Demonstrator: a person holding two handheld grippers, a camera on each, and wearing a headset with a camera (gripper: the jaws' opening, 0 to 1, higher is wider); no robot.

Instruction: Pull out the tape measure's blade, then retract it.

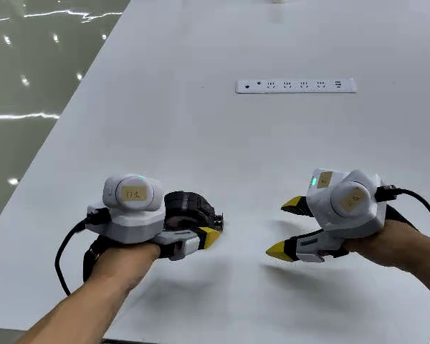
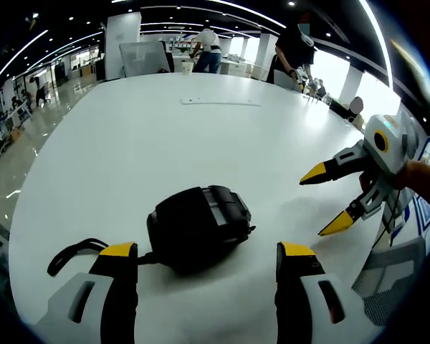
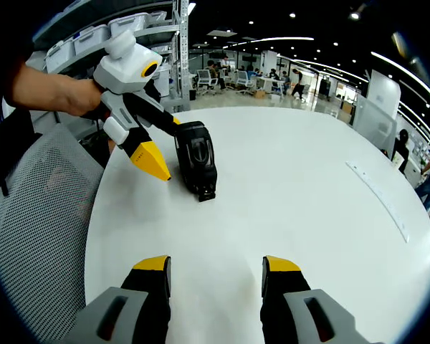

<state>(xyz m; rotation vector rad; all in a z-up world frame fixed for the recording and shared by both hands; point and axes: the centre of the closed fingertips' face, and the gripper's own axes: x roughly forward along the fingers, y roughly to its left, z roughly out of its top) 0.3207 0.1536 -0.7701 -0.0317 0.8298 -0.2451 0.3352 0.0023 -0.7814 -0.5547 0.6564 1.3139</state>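
I read the tape (image 1: 190,210) as black, the table (image 1: 201,129) white; left claw (image 2: 206,251) and right claw (image 1: 285,228) are white with yellow tips.

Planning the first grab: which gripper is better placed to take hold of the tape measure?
Left. The left gripper has its open jaws flanking the tape measure; the right gripper is open, apart from it.

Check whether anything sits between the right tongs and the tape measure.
Nothing visible does. Only bare table separates the open right tongs from the tape measure. The left tongs, also open, straddle the tape measure from the opposite side, and the power strip lies well beyond, off the path.
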